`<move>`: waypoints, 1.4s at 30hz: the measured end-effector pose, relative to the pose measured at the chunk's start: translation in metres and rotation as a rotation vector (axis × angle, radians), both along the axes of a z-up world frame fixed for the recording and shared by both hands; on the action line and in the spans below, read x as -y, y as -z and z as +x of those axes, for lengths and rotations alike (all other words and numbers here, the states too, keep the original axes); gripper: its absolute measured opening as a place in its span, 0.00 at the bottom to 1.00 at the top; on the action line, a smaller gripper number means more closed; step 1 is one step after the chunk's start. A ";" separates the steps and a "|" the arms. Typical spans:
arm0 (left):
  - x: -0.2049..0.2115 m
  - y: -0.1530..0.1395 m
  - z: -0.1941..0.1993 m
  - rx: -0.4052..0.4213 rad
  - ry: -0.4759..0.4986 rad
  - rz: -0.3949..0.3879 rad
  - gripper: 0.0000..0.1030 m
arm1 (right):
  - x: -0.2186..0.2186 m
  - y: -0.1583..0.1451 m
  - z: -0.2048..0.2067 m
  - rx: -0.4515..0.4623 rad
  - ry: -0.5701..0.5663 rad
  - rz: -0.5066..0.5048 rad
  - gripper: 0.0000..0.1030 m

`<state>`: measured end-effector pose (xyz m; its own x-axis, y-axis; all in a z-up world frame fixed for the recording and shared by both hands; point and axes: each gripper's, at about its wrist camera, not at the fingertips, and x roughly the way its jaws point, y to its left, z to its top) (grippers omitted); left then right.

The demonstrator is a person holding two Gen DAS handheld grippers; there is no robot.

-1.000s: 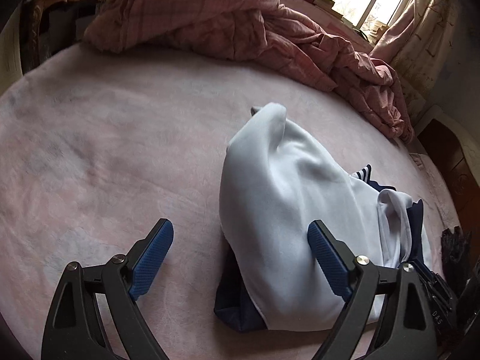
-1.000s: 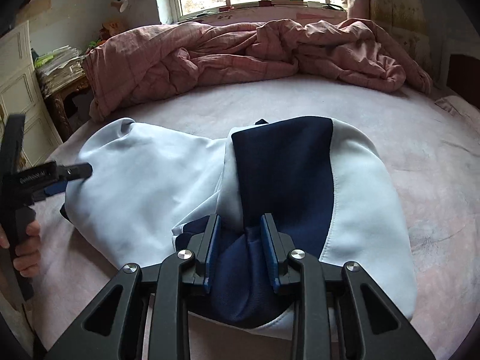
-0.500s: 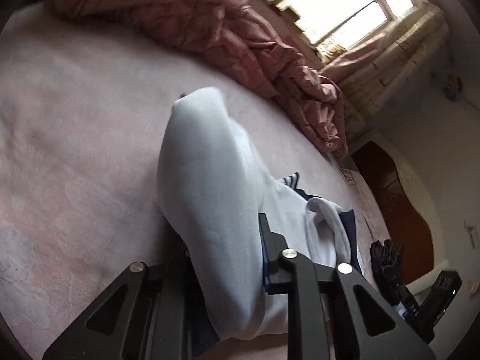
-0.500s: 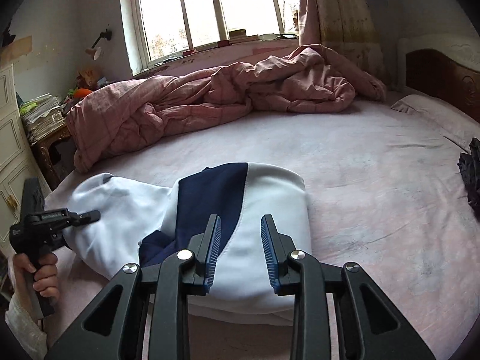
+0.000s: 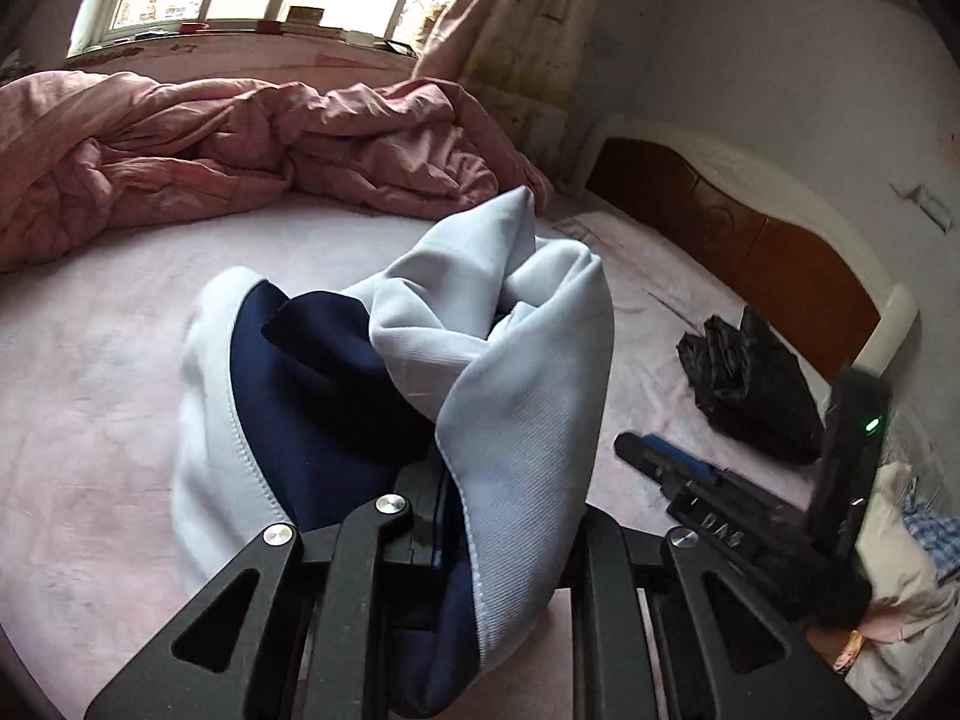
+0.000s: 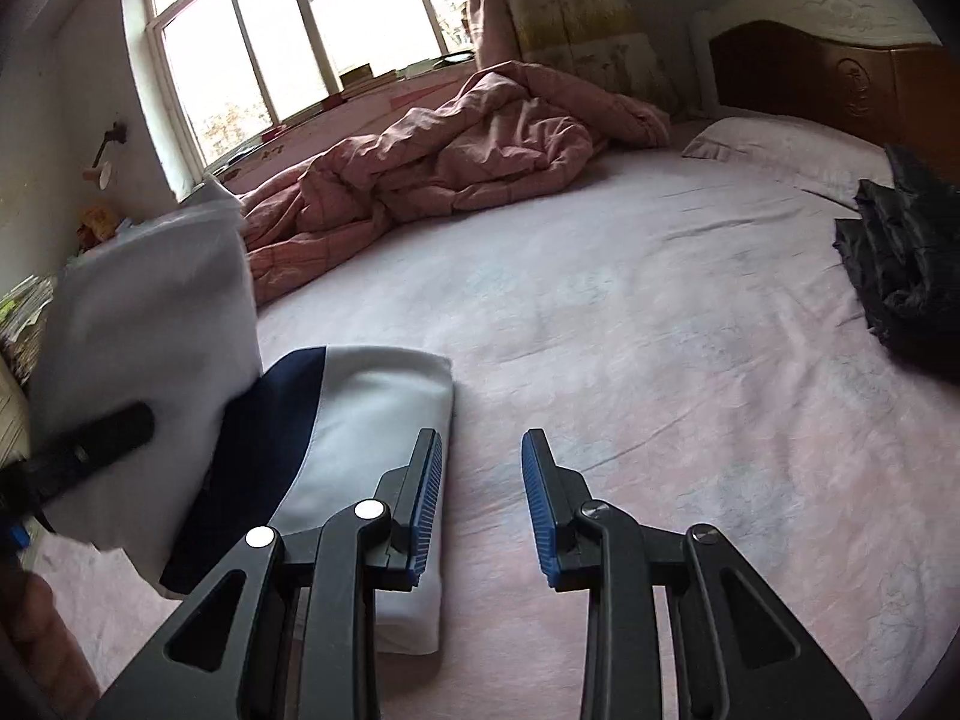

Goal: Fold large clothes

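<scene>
A white and navy garment lies partly folded on the pink bed sheet. My left gripper is shut on a white edge of it and holds that part raised, so it drapes over the jaws and hides the right finger. In the right wrist view the lifted white part hangs at the left, with a left gripper finger against it. The folded part rests on the sheet. My right gripper is open just right of it, with bare sheet between its blue pads.
A rumpled pink quilt is heaped under the window. A black garment lies near the wooden headboard, beside a pillow. A hand shows at the lower left.
My left gripper went from wide open to shut on the white cloth, then rose and swung right with it. My right gripper slid off the navy part, to the right.
</scene>
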<state>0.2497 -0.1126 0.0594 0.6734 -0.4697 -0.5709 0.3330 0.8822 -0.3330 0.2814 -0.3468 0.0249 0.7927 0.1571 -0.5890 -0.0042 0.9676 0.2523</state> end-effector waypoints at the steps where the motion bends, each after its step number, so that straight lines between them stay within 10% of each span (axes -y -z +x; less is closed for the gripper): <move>1: 0.015 0.013 0.004 -0.008 -0.001 0.020 0.15 | 0.009 -0.002 -0.001 0.011 0.022 0.006 0.30; 5: 0.062 0.044 0.003 0.072 -0.003 0.178 0.22 | 0.043 -0.005 -0.002 0.015 0.095 0.047 0.30; 7: 0.074 0.049 -0.008 0.137 0.061 0.201 0.58 | 0.053 -0.004 -0.001 0.005 0.100 0.078 0.30; 9: 0.077 0.047 -0.024 0.176 0.117 0.184 0.73 | 0.057 -0.004 0.001 0.000 0.096 0.103 0.30; 18: 0.005 0.007 -0.072 0.249 0.126 -0.038 0.73 | 0.044 -0.011 -0.006 0.046 0.049 0.084 0.30; 22: -0.037 -0.012 -0.067 0.307 -0.037 0.056 0.76 | 0.024 -0.021 -0.016 0.111 -0.031 0.068 0.30; 25: -0.070 -0.003 -0.041 0.220 -0.180 0.104 0.78 | 0.006 -0.030 -0.024 0.166 -0.121 0.062 0.30; 30: -0.107 0.063 -0.001 -0.084 -0.168 -0.055 0.77 | -0.028 -0.036 -0.026 0.196 -0.337 0.115 0.30; 34: -0.103 0.081 -0.001 -0.074 -0.137 -0.116 0.78 | -0.060 -0.034 -0.016 0.158 -0.506 0.139 0.28; 42: -0.080 0.081 -0.016 -0.018 -0.088 -0.039 0.78 | -0.045 0.026 0.046 -0.084 -0.290 0.160 0.28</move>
